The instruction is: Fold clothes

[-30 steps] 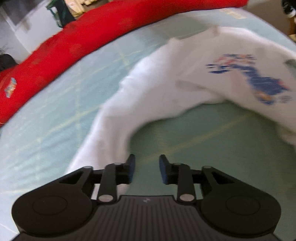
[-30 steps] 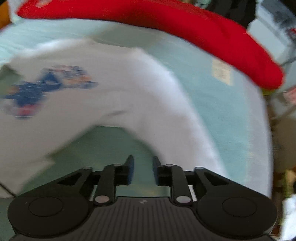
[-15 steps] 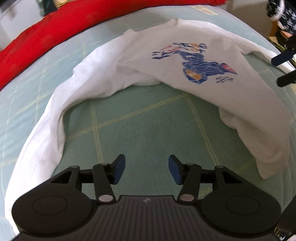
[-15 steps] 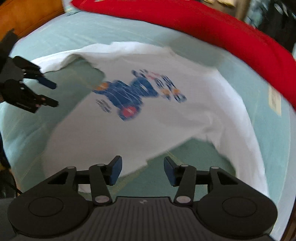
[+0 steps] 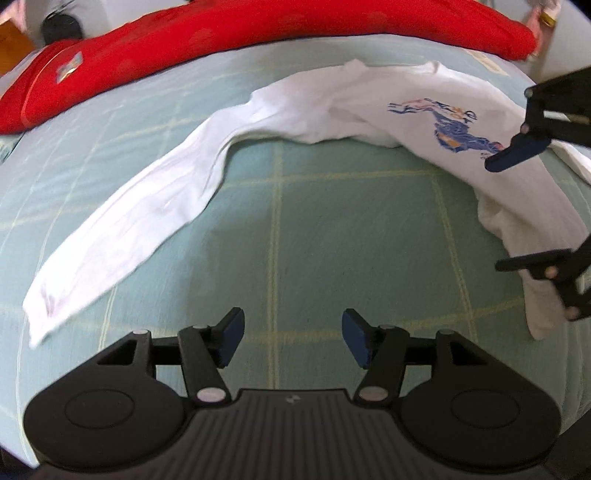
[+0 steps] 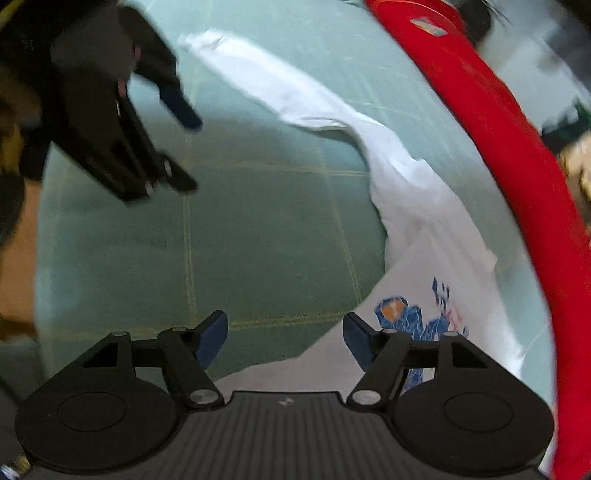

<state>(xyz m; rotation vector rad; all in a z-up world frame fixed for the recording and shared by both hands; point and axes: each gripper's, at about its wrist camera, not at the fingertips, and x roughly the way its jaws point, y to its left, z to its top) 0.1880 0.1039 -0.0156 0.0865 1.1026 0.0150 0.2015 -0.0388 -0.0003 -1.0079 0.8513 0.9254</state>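
The left gripper (image 5: 291,341) hangs over bare bedsheet with its jaws standing apart and nothing between them; they have just been opening. Under it lies the pale green bedsheet with thin yellow check lines (image 5: 314,236), covering the bed.

The white long-sleeved shirt with a blue and orange print (image 5: 388,110) lies spread in an arch across the sheet, beyond the left gripper. One long sleeve runs down the left side of the left wrist view, flat on the sheet, its cuff near the lower left. The printed body sits up at the right, bunched and creased along its lower edge.

Over to the right gripper (image 6: 285,338): jaws apart as well, just been opening, and not pressing on anything. Its blue pads (image 6: 208,341) frame the sheet on one side and the edge of the shirt (image 6: 424,206) on the other, with the blue print just past the right-hand pad. In the left wrist view the same gripper (image 5: 502,212) hovers over the shirt's right side.

From the right wrist view, the left gripper (image 6: 190,151) shows at upper left, blurred, above the sheet (image 6: 258,229).

Behind the shirt a thick red blanket (image 5: 258,33) lies along the far edge of the bed, seen again in the right wrist view (image 6: 498,129).
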